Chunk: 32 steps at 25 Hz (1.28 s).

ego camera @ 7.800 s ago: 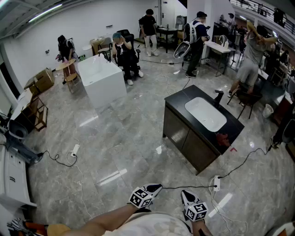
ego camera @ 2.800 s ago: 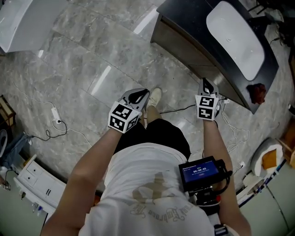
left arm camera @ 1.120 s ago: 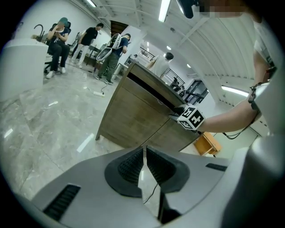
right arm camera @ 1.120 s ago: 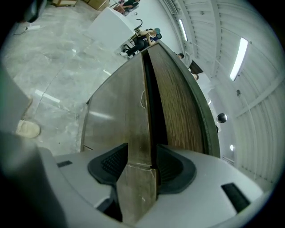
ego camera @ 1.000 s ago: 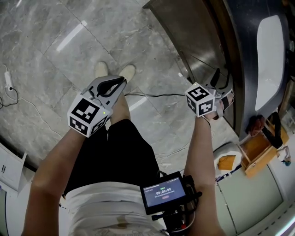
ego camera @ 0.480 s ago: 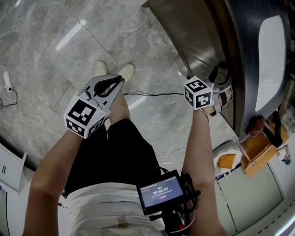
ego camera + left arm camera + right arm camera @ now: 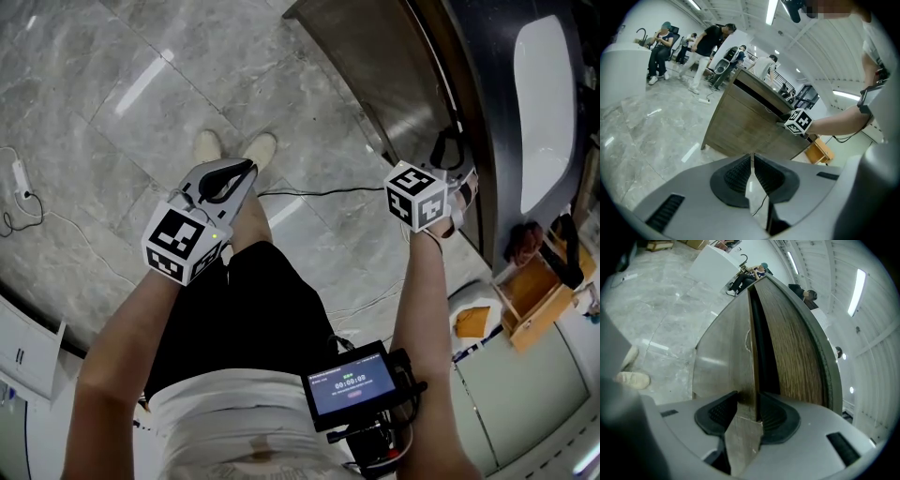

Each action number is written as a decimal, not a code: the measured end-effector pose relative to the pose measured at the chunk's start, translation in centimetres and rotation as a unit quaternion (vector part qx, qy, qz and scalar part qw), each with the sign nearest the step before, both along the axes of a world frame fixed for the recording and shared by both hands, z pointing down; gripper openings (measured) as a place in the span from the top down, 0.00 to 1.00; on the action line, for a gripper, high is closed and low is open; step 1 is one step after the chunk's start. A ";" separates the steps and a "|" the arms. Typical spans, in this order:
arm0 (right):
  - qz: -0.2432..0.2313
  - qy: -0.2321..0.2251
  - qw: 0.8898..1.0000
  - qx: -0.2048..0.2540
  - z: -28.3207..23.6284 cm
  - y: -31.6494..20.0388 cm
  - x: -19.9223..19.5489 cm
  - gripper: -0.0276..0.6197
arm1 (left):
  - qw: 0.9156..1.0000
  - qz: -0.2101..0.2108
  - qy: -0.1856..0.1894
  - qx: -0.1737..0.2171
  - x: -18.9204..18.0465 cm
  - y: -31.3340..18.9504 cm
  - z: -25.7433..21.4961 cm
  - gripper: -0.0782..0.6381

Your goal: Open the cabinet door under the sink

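The sink cabinet point(image 7: 375, 66) has a brown wood front under a dark top with a white basin point(image 7: 544, 103). My right gripper point(image 7: 452, 155) is at the front's upper edge. In the right gripper view the thin edge of the cabinet door point(image 7: 749, 333) runs between the jaws of the right gripper point(image 7: 749, 416). Those jaws have just been closing, and both pads press on the door's edge. A dark gap point(image 7: 762, 348) shows between the door and the wood front beside it. My left gripper point(image 7: 230, 178) hangs over my legs, away from the cabinet, shut with nothing in it point(image 7: 752, 173).
A black cable point(image 7: 309, 192) runs across the marble floor to the cabinet's foot. A power strip point(image 7: 17, 173) lies at the left. A wooden crate point(image 7: 534, 291) stands right of the cabinet. Several people point(image 7: 661, 51) are far across the room, near a white tub point(image 7: 712, 266).
I have walked from across the room up to the cabinet. Over the last second the right gripper stayed at the door's upper edge, its cube turning slightly. The left gripper barely moved.
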State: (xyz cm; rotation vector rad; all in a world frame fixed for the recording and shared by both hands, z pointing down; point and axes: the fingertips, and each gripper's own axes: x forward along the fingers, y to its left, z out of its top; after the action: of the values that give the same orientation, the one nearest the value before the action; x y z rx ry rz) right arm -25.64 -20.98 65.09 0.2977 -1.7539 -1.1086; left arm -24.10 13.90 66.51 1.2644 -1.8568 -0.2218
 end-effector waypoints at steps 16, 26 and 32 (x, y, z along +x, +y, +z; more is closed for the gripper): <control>0.009 0.084 0.979 -0.184 -0.4 2.3 1.4 0.82 | 1.000 -0.005 -0.016 -0.020 0.3 1.2 -1.6 0.85; 0.024 0.094 0.952 -0.290 0.4 5.3 3.2 0.84 | 0.997 0.024 -0.045 -0.063 1.6 0.0 -5.0 0.85; 0.030 0.103 0.940 -0.323 -0.2 6.3 4.0 0.84 | 0.990 0.074 -0.091 -0.082 1.8 -1.4 -9.5 0.85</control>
State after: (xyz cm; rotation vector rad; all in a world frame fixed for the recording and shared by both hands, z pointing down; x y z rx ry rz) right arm -21.68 -14.69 64.92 -0.1657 -1.7971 -0.4514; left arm -22.26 12.50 56.98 1.3369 -1.8793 0.1275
